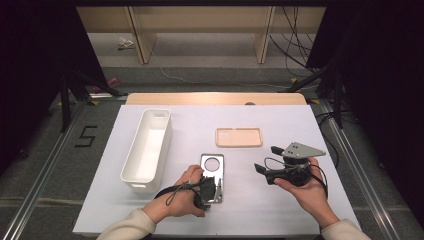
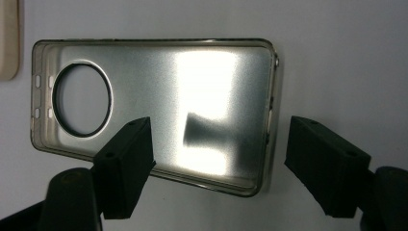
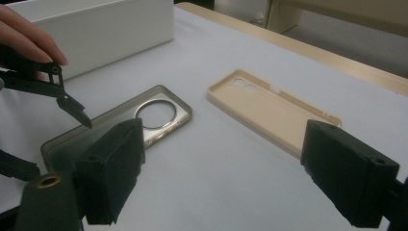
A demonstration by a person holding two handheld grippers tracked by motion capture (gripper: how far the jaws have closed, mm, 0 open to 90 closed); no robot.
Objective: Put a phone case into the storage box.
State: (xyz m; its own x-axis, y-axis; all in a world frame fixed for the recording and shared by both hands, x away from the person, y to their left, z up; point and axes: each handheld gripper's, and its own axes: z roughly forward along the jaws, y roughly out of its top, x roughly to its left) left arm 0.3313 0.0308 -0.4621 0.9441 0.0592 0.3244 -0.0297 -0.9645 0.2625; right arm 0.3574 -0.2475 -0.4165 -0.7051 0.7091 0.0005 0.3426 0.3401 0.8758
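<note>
Grey case lay flat, hollow side up, on table between white bin and right gripper. Left gripper hung over case's near end, jaws apart astride its corner, likely lining up grab. Right gripper waited open, aimed toward beige case.

The near end of the silver phone case is covered in the high view by the left gripper held over it. In the left gripper view, part of its long edge is hidden behind one jaw, and the beige case beyond is cut off by the picture's edge. The white bin is cropped at the top of the right gripper view.
</note>
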